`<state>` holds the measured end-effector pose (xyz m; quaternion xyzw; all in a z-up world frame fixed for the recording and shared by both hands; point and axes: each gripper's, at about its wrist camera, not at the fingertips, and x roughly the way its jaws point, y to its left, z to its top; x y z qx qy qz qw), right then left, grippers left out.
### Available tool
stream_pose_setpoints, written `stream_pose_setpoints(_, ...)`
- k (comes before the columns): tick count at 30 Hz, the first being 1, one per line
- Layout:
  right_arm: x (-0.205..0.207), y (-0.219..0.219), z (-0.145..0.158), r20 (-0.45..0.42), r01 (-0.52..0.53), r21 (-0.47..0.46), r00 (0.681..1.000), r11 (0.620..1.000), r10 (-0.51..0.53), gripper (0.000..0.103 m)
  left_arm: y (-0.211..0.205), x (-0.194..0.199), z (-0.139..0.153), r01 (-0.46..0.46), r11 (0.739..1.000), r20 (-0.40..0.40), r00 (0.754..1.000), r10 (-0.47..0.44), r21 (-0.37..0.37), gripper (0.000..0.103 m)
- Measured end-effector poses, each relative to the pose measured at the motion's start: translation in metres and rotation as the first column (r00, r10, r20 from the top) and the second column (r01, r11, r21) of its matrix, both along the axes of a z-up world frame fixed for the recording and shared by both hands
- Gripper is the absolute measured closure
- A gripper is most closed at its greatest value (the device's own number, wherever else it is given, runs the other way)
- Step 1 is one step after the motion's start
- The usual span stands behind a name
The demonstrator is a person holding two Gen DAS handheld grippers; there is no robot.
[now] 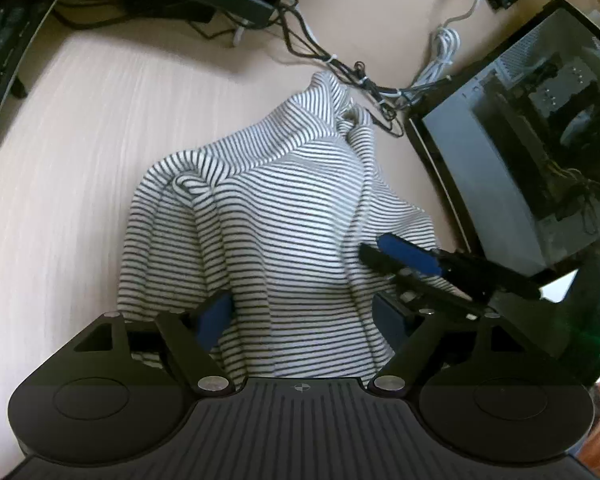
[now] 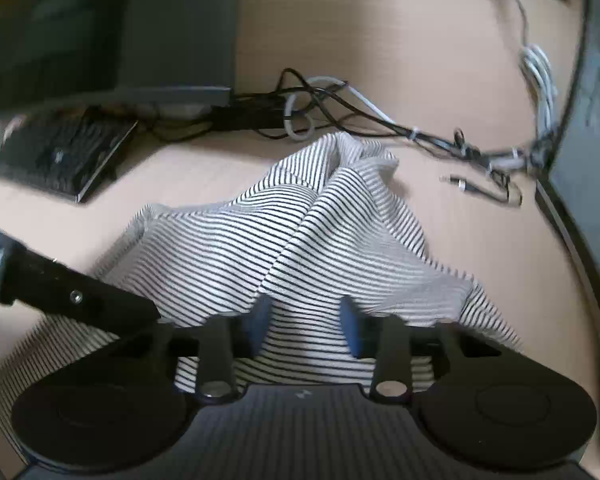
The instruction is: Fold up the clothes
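Garment: black-and-white striped knit top [image 1: 284,216], bunched and partly folded, lies centre of frame on the pale wood-grain desk [image 1: 60,160]; its collar end points to the upper middle near the tangled black and white cables [image 1: 364,76].
Left gripper: your black two-finger left gripper [image 1: 304,320] stands wide, blue pads either side of the striped cloth at lower centre; pads don't visibly press it.
Right gripper: your black right gripper [image 2: 306,328] in its own view has cloth between its blue pads, which stand visibly apart; grip unclear, frame is blurred. In the left view its fingers lie close together on the top at right of centre.
Surroundings: dark keyboard [image 2: 60,152] upper left; grey computer case [image 1: 532,152] right edge.
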<state>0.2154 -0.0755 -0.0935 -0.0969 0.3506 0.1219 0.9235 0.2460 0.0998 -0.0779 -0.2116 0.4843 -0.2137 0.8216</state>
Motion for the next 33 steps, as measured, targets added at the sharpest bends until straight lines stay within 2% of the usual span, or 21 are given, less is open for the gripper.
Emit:
stream_pose_setpoints(3, -0.002, -0.011, 0.004, -0.009, 0.023, 0.003, 1.0, 1.0, -0.023, 0.095, -0.002, 0.0, 0.0, 0.001, 1.0, 0.007, 1.0, -0.001, 0.007, 0.015)
stream_pose_setpoints(5, -0.01, -0.019, 0.013, -0.019, 0.009, 0.05, 1.0, 0.999, -0.008, 0.091, -0.004, -0.001, 0.0, 0.005, 1.0, 0.013, 1.0, -0.005, 0.019, 0.013)
stream_pose_setpoints(7, -0.022, -0.023, 0.021, -0.016, -0.008, 0.083, 1.0, 0.997, 0.009, 0.066, -0.006, -0.002, 0.0, 0.01, 1.0, 0.019, 1.0, -0.01, 0.027, 0.012)
stream_pose_setpoints(8, -0.027, -0.024, 0.021, -0.02, -0.015, 0.087, 1.0, 0.996, 0.017, 0.063, -0.006, -0.003, 0.0, 0.011, 1.0, 0.019, 1.0, -0.012, 0.027, 0.01)
stream_pose_setpoints(12, -0.04, -0.025, 0.015, -0.058, -0.01, 0.089, 0.998, 0.996, 0.015, 0.061, -0.007, -0.006, -0.002, 0.012, 1.0, -0.006, 1.0, -0.012, 0.023, 0.0)
stream_pose_setpoints(14, -0.044, -0.028, 0.008, -0.082, 0.018, 0.083, 0.997, 0.996, -0.011, 0.058, -0.006, -0.008, -0.003, 0.006, 1.0, -0.041, 0.999, -0.006, 0.019, 0.0)
stream_pose_setpoints(18, -0.055, -0.038, -0.002, -0.103, 0.087, 0.087, 0.992, 0.992, -0.078, 0.058, 0.007, -0.011, -0.007, 0.015, 0.997, -0.141, 0.99, -0.025, -0.072, 0.0)
stream_pose_setpoints(19, -0.057, -0.04, -0.003, -0.103, 0.097, 0.095, 0.991, 0.991, -0.087, 0.057, 0.006, -0.012, -0.008, 0.032, 0.996, -0.146, 0.988, -0.044, -0.083, 0.0)
stream_pose_setpoints(23, -0.061, -0.04, -0.006, -0.093, 0.114, 0.104, 0.99, 0.988, -0.105, 0.055, -0.014, -0.016, -0.006, 0.112, 0.993, -0.099, 0.988, -0.115, -0.04, 0.001)
stream_pose_setpoints(25, -0.06, -0.039, -0.007, -0.09, 0.12, 0.105, 0.99, 0.987, -0.111, 0.054, -0.028, -0.017, -0.005, 0.15, 0.989, -0.07, 0.986, -0.151, -0.018, 0.013)
stream_pose_setpoints(27, -0.059, -0.039, -0.007, -0.089, 0.127, 0.106, 0.989, 0.986, -0.117, 0.053, -0.036, -0.016, -0.002, 0.162, 0.987, -0.042, 0.986, -0.161, 0.013, 0.064)
stream_pose_setpoints(28, -0.059, -0.039, -0.007, -0.089, 0.127, 0.104, 0.989, 0.986, -0.118, 0.053, -0.035, -0.014, -0.001, 0.149, 0.989, -0.033, 0.988, -0.149, 0.015, 0.075)
stream_pose_setpoints(29, -0.06, -0.039, -0.007, -0.089, 0.127, 0.101, 0.989, 0.987, -0.118, 0.053, -0.031, -0.01, 0.002, 0.131, 0.991, -0.024, 0.991, -0.131, -0.001, 0.093)
stream_pose_setpoints(31, -0.06, -0.038, -0.007, -0.092, 0.124, 0.092, 0.989, 0.988, -0.115, 0.054, -0.008, -0.001, 0.019, 0.05, 0.993, 0.023, 0.999, -0.047, -0.107, 0.092)
stream_pose_setpoints(33, -0.06, -0.037, -0.006, -0.095, 0.12, 0.082, 0.989, 0.989, -0.112, 0.054, 0.029, 0.004, 0.045, -0.072, 0.976, 0.109, 0.989, 0.096, -0.204, 0.092)
